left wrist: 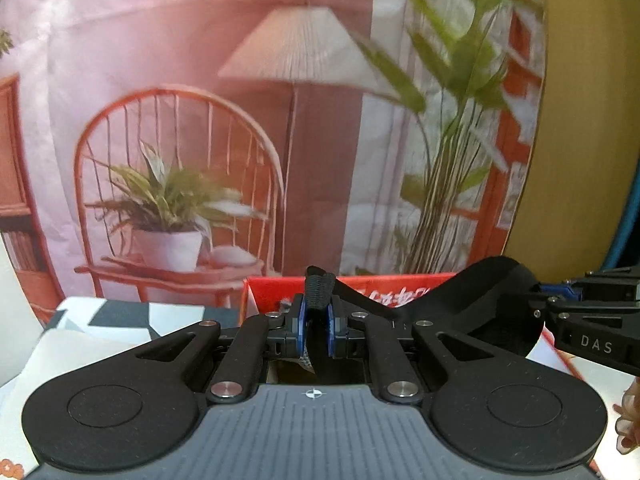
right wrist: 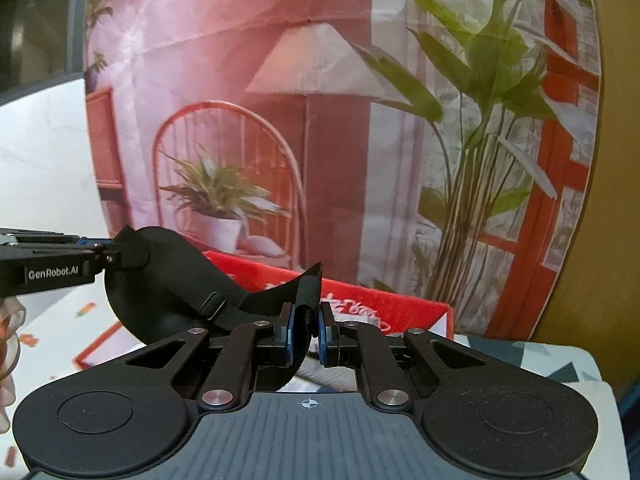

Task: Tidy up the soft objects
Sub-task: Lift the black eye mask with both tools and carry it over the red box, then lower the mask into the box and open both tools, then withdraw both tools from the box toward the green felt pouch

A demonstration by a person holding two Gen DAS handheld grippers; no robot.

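- A black soft fabric eye mask [left wrist: 500, 304] is held stretched in the air between the 2 grippers, above and in front of the red cardboard box [left wrist: 272, 292].
- The left gripper [left wrist: 316, 322] is clenched on the mask's ribbed black end strap.
- The right gripper [right wrist: 306, 330] is clamped on the mask's other end.
- Behind the red box, a printed backdrop [left wrist: 200, 80] with a chair, lamp and plants is seen.
- Beside the box, a black-and-white patterned cloth [left wrist: 120, 316] is visible.
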